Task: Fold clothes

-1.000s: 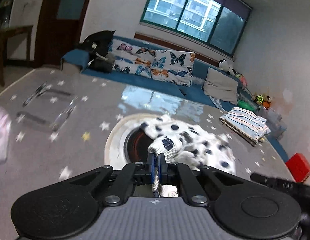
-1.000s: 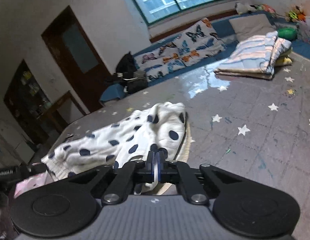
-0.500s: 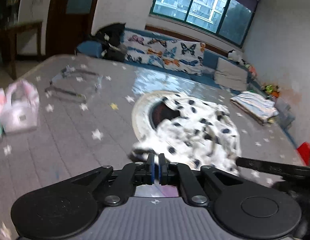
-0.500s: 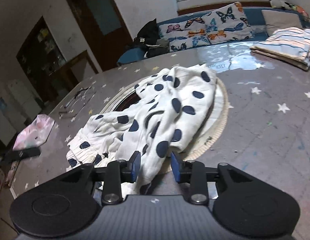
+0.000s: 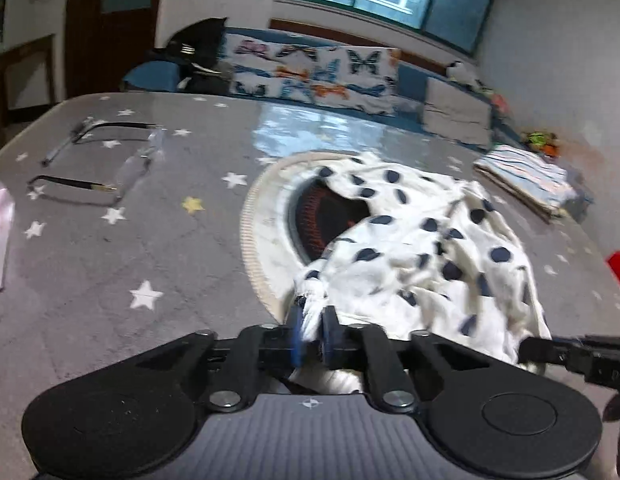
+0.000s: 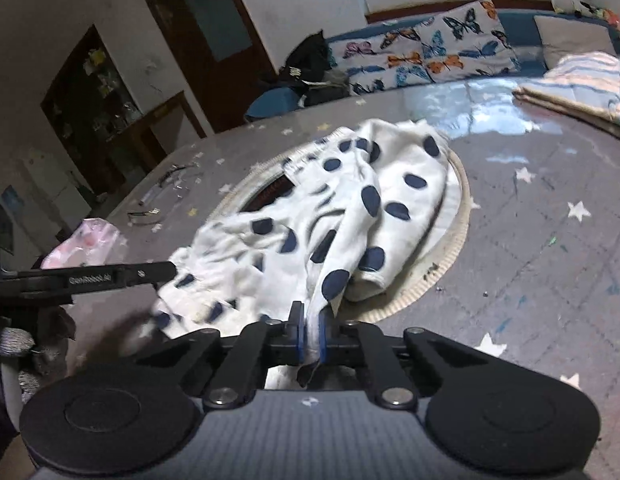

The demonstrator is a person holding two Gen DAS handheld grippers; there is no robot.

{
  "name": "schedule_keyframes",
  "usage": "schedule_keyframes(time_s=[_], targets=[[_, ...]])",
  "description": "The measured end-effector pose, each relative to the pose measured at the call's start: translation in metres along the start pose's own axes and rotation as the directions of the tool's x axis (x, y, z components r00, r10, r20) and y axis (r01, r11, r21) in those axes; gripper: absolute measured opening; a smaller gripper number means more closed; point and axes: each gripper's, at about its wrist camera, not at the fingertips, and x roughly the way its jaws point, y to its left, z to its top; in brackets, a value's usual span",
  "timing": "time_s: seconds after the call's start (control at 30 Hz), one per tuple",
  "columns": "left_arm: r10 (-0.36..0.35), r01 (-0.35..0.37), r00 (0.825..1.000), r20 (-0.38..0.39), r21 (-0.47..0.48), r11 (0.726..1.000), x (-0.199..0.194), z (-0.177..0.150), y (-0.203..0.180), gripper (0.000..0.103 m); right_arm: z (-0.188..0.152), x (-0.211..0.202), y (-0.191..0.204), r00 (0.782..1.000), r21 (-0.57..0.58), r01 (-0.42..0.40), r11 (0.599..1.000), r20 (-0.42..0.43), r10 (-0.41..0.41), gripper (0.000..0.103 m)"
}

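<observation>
Spotted garment (image 6: 342,216) pinched by both tools (image 5: 310,330) (image 6: 310,334); glasses (image 5: 98,160) (left view only).

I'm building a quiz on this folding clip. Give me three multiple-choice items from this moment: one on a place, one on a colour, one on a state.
1. The spotted garment lies over:
A. a round mat
B. a chair
C. a box

2. Its spots are:
A. red
B. dark blue
C. green

3. The right gripper is:
A. open
B. out of view
C. shut on cloth

Key:
1 A, the round mat rims it.
2 B, navy on white.
3 C, fabric is pinched between its fingers; the left gripper grips likewise.
</observation>
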Motion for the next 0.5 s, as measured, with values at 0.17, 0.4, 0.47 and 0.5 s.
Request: schedule_keyframes(time_s=[0.17,0.4,0.47,0.5], targets=[[-0.063,0.063,0.998,0.007,-0.034,0.997,-0.038,-0.002,-0.003,0.007,0.002,-0.04,0.015,0.998,-0.069,-0.05,0.996,0.04,0.053,0.005],[-0.133,0.134,0.991,-0.021,0.011,0.991,-0.103,-0.034,-0.016,0.007,-0.021,-0.098,0.035,0.991,-0.178,-0.133,0.975,-0.023,0.13,0.005],[-0.153,0.155,0.987,-0.047,0.026,0.988,-0.113,-0.048,-0.02,0.007,-0.03,-0.104,0.034,0.988,-0.182,-0.148,0.972,-0.062,0.139,0.005],[-0.156,0.159,0.986,-0.064,0.035,0.987,-0.113,-0.053,-0.021,0.007,-0.034,-0.105,0.033,0.988,-0.184,-0.147,0.972,-0.081,0.134,0.005]])
